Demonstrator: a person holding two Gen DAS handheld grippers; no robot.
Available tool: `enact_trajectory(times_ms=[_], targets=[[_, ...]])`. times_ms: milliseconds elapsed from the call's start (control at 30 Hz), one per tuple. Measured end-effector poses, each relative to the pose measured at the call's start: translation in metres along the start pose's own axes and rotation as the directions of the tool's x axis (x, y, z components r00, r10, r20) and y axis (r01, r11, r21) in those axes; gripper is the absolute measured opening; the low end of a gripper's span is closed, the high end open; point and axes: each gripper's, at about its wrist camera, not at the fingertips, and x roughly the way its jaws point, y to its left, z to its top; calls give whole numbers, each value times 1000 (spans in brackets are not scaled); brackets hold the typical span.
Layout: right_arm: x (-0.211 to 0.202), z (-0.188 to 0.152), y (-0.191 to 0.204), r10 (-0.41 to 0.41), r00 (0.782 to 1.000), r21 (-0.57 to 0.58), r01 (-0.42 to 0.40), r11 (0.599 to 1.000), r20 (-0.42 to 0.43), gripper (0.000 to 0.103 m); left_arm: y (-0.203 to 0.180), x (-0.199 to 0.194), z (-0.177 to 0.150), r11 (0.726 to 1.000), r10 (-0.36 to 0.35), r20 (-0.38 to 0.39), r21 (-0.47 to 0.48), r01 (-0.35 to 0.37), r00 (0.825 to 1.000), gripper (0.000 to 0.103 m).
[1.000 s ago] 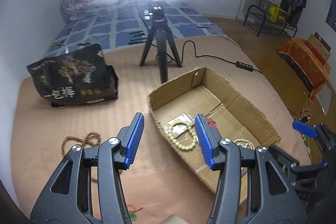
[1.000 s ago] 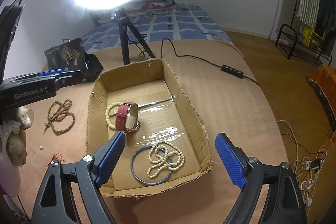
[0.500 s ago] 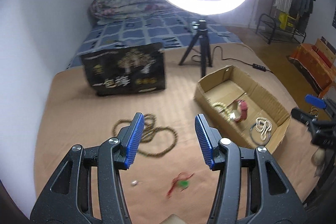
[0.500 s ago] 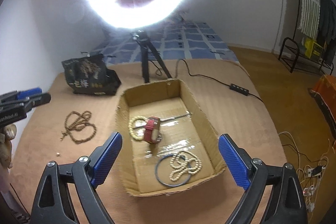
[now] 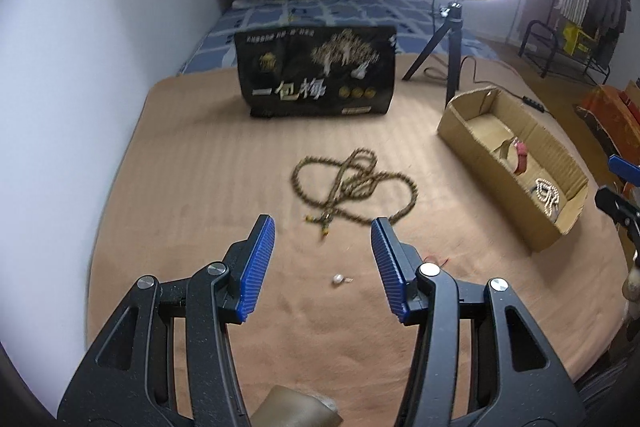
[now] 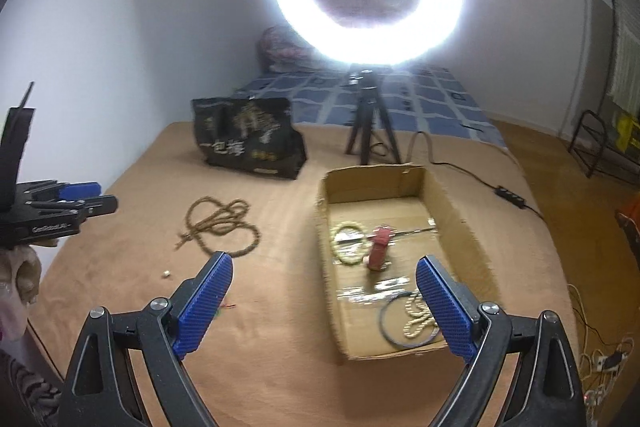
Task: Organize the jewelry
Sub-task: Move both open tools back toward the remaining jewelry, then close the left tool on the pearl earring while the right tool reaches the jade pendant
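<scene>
On the tan blanket of the bed (image 5: 192,163), at 12 o'clock from the left gripper (image 5: 322,265), lies the brown bead necklace (image 5: 352,187), looped and tangled, outside the box. Left gripper: jaws spread wide, holding nothing. Right gripper (image 6: 323,303): likewise spread and empty, poised over the near-left corner of the cardboard box (image 6: 460,219).

Judgement: the step in hand is collecting the necklace. Recommended approach: descend at the knotted crossing of the loops, close on several strands together, and lift high enough that the trailing loops clear the box wall.

A small pale bead (image 5: 338,279) lies loose between the left gripper's jaws; a red-and-green thread piece (image 6: 224,308) lies nearby.

Box contents: pale bead bracelet (image 6: 349,243), red strap watch (image 6: 380,247), blue ring bangle (image 6: 394,325), white pearl strand (image 6: 418,319) overlapping the bangle at the near end.
</scene>
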Motion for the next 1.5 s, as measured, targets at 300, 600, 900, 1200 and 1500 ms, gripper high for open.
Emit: enact_trajectory(times_ms=[300,600,900,1200,1500], targets=[[28,-10,35,44,997,-47,-47,998,-67,94,21,28,-21,997,-57,-84,-57,53,995,52],[64,-23,57,116,980,-46,-125,991,-165,91,14,49,-39,991,-130,-136,-20,129,982,51],[100,-35,84,158,954,-121,-194,974,-254,77,15,78,-49,986,-168,-190,-21,167,967,37],[132,-52,102,165,920,-172,-237,956,-355,60,12,99,-57,981,-192,-218,-3,196,957,31],[145,-55,106,161,909,-168,-240,956,-383,53,12,110,-61,978,-207,-230,-14,209,951,24]])
